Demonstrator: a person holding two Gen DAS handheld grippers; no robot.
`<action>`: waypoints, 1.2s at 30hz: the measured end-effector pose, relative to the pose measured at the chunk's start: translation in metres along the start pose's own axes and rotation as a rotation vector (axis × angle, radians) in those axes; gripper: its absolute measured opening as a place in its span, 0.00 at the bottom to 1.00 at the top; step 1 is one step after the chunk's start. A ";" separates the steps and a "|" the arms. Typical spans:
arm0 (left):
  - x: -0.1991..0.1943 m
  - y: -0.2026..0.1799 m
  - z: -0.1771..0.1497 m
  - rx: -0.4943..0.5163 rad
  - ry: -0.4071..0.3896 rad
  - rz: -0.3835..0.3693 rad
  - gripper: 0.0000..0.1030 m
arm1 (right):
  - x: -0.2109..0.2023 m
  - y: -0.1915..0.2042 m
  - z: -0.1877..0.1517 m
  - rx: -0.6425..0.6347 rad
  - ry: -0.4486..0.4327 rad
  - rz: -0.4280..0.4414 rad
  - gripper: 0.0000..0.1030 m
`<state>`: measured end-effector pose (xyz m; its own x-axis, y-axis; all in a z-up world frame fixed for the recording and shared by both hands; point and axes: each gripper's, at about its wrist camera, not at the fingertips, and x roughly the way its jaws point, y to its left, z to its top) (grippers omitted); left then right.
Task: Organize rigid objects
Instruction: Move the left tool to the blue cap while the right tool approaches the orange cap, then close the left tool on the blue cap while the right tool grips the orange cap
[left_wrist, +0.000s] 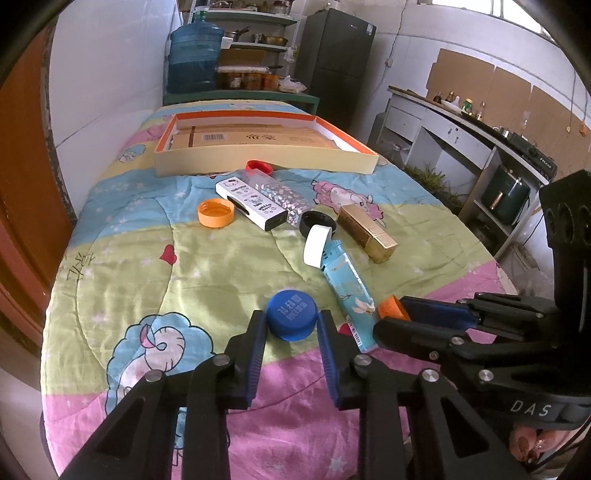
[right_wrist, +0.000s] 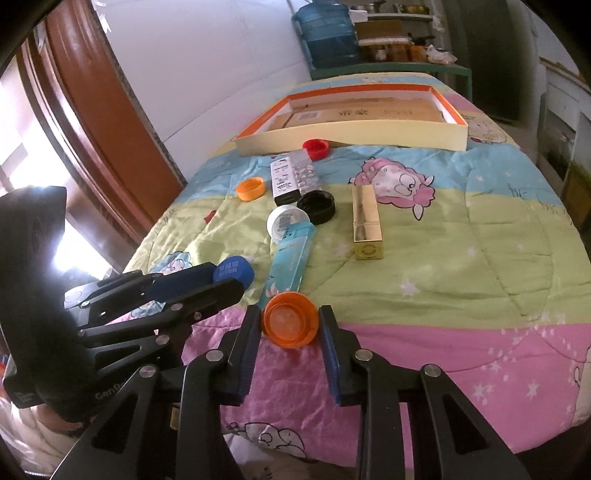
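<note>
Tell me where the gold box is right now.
The gold box lies flat on the quilt, right of the black lid and the light-blue carton, short of the big open tray.

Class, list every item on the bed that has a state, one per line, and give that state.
Left tool: shut on blue cap.
Right tool: shut on orange cap, hollow side up.
Tray: open, cardboard inside.
Gold box: lying flat.
Light blue box: lying flat.
Black lid: hollow side up.

Home kitchen — fridge (left_wrist: 334, 62), stove (left_wrist: 532, 149)
</note>
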<state>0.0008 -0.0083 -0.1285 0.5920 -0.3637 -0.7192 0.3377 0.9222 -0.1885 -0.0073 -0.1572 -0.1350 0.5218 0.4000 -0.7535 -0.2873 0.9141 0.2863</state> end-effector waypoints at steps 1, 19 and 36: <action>0.000 0.001 0.000 -0.004 -0.001 -0.004 0.28 | -0.001 0.000 0.000 0.001 -0.004 -0.002 0.31; -0.010 -0.001 0.015 0.002 -0.039 -0.001 0.28 | -0.019 -0.004 0.010 -0.005 -0.051 -0.015 0.31; -0.024 -0.005 0.076 0.057 -0.113 0.053 0.28 | -0.036 -0.016 0.068 -0.076 -0.121 -0.019 0.31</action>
<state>0.0403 -0.0146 -0.0600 0.6879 -0.3303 -0.6463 0.3428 0.9327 -0.1119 0.0334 -0.1817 -0.0725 0.6195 0.3919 -0.6801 -0.3336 0.9158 0.2238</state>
